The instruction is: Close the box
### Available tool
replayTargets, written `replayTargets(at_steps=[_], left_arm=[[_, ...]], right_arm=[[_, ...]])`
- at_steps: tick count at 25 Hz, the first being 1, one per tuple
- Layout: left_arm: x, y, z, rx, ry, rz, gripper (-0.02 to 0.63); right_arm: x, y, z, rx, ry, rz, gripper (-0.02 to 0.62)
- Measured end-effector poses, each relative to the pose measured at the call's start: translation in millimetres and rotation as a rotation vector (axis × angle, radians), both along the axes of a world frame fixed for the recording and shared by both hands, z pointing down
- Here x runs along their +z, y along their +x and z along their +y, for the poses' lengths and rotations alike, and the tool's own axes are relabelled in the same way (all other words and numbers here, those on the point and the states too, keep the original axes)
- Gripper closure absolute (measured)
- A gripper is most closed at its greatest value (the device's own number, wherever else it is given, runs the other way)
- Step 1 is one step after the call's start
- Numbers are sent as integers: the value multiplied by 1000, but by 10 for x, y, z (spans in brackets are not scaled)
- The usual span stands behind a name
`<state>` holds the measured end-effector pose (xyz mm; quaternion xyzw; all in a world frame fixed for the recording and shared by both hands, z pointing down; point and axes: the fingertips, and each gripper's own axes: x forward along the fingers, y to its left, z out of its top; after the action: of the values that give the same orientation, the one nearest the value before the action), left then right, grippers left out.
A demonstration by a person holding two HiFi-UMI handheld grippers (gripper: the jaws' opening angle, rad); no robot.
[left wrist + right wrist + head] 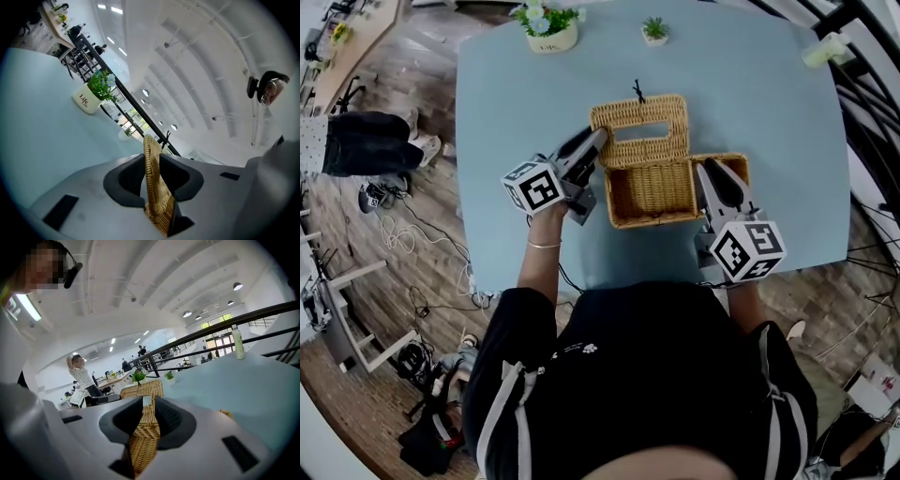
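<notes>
Left gripper view: your left gripper [151, 165] has its jaws narrow, clamped on the edge of the wicker lid [158, 199]. Right gripper view: your right gripper [149, 411] pinches a wall of the box [140, 451], jaws narrow too. The box sits open mid-table [759, 94], lid tipped back.

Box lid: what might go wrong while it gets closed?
The left gripper pinches only the thin edge of the lid, so the wicker could slip out mid-swing. The right gripper clamps the box wall, so the lid may come down on its fingers. The box might also slide on the smooth table.
</notes>
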<state>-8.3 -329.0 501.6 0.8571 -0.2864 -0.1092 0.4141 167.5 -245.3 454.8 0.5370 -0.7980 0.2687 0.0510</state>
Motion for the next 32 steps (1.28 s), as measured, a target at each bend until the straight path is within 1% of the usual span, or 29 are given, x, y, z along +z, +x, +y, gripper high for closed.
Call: replayTargets(at_steps=[9,17,21,26,28,30,32], left_arm=[[-225,-8,267,55,225,-125,518],[-306,2,449,89,377,-173,518],[-303,-4,510,116,447,-209,520],[-328,20,606,140,503,-240,521],[-336,28,636,145,518,-250,520],[-338,39,638,134,505,-257,520],[-341,54,643,108,473,-264,520]], right_arm=[[-128,-112,-39,-54,52,20,511],[-203,-90,-293,-73,127,144,488],[-253,-146,-375,-111,172,162,469],[-321,-247,-351,-198,224,191,461],[-348,-275,-332,-224,241,215,477],[-350,-271,-327,-229,246,231,485],[-350,-244,-316,-227,246,223,492]])
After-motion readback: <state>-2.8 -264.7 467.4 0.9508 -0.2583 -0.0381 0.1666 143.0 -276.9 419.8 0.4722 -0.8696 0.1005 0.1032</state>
